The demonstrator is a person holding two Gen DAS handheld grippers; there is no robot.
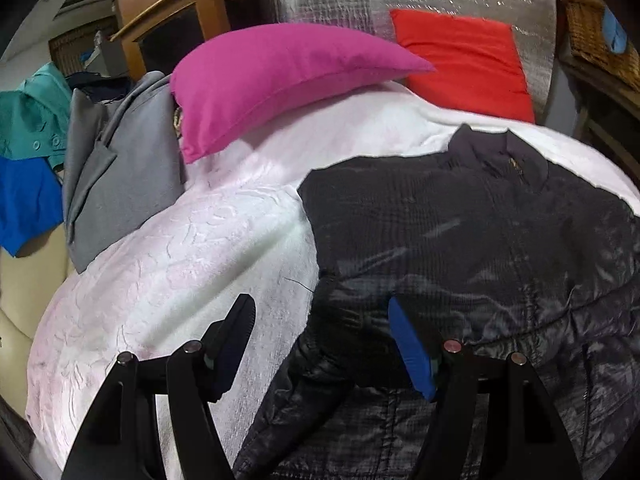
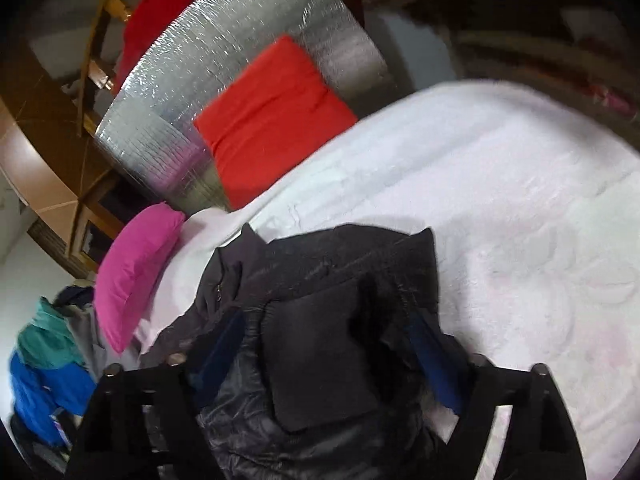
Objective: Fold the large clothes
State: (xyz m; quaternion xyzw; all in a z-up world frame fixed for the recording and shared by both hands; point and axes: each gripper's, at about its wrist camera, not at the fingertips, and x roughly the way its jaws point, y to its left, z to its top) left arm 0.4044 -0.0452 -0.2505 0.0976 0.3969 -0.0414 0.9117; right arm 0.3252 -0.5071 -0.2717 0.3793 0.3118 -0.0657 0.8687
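Black puffer jacket (image 1: 480, 240) is spread on the white bed cover (image 1: 200, 248). Left tongs (image 1: 322, 344) and right tongs (image 2: 328, 344) are held agape over it, nothing pinched. Only the sleeve layer should be pinched, near the seam.

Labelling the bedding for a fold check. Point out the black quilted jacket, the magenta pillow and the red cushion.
black quilted jacket (image 1: 460, 232): left wrist view, on its chest panel below the collar.
magenta pillow (image 1: 272, 80): left wrist view, on its broad front face.
red cushion (image 2: 272, 120): right wrist view, on its middle crease.
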